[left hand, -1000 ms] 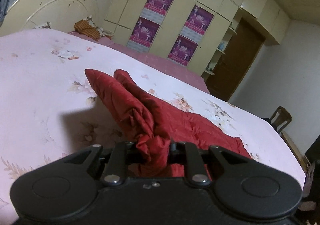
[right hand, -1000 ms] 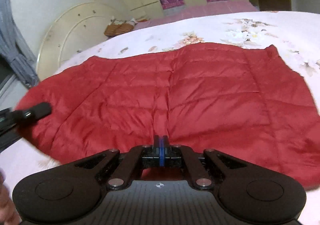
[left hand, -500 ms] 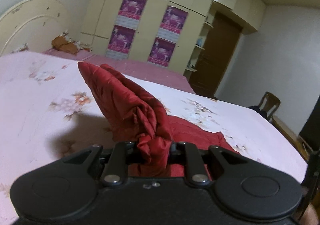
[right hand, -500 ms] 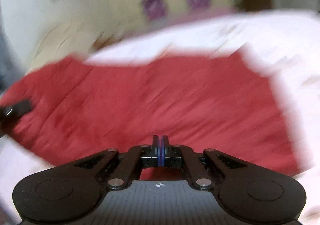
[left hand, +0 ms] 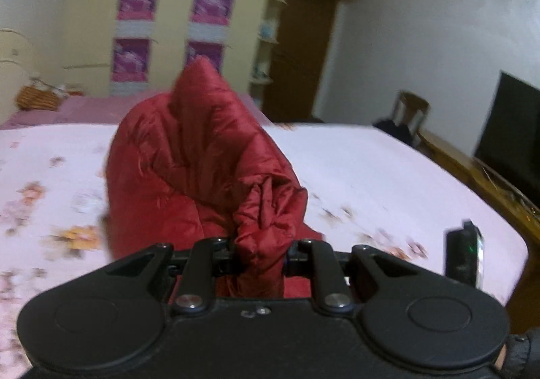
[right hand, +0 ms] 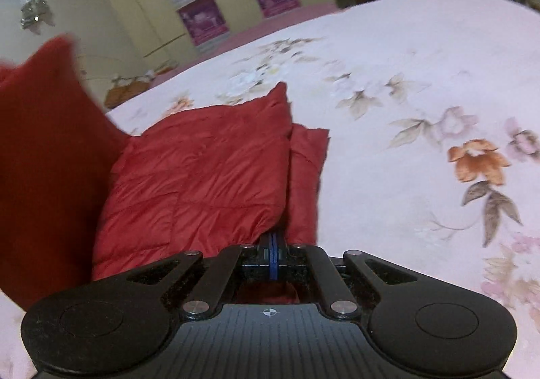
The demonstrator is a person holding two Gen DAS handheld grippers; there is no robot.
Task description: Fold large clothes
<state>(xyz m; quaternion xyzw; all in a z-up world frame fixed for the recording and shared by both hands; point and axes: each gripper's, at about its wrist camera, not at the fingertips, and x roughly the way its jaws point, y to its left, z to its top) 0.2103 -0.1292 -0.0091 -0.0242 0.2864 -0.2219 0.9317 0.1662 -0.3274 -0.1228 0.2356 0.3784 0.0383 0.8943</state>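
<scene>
Pink floral sheets cover the bed [right hand: 422, 82], which fills most of both views. At the left gripper [left hand: 260, 257], the fingers are pinched on a bunched wad of the red quilted jacket [left hand: 202, 169], and the fabric rises ahead of them in a tall peaked fold off the bed. At the right gripper [right hand: 273, 252], the fingers are pressed fully together on the jacket's near edge, the blue pads meeting. Beyond them the jacket lies doubled over on the sheet, one layer on another, with a lifted part blurred at the left. Farther out stand a cream wardrobe [left hand: 168, 24] with purple posters, a brown door [left hand: 300, 51], a wooden chair [left hand: 410, 112] and a dark television [left hand: 513, 132].
</scene>
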